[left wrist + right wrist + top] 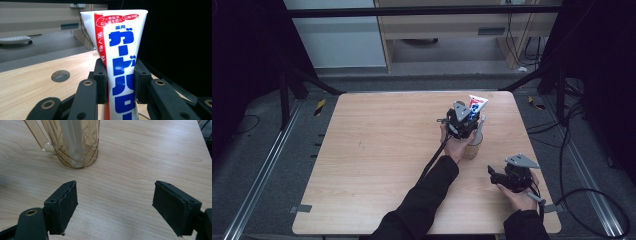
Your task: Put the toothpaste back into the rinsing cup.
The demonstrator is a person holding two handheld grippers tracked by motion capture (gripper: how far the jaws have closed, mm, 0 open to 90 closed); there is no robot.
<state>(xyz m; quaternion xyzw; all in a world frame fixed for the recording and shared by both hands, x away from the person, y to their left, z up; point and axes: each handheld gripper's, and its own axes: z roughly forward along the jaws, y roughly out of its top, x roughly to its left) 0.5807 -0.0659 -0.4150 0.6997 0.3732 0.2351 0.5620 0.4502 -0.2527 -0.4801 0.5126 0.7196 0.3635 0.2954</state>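
A white toothpaste tube [122,57] with blue and red lettering stands upright, crimped end up, between the jaws of my left gripper [121,77], whose pads press on both its sides. From above, this gripper [471,120] holds the tube [477,106] over the table's far right part, just above an amber glass mug [473,148]. The mug [75,145] has a handle on its left and a pale upright stick inside. My right gripper [115,202] is open, nothing between its jaws, low over the wood a short way before the mug. Seen from the high view, the right gripper [495,175] is near the front right corner.
The wooden table [377,165] has its right edge close to both hands. A round grey spot [60,75] marks the tabletop beyond the left gripper. Cables [582,195] lie on the floor at right. A cabinet [452,30] stands behind the table.
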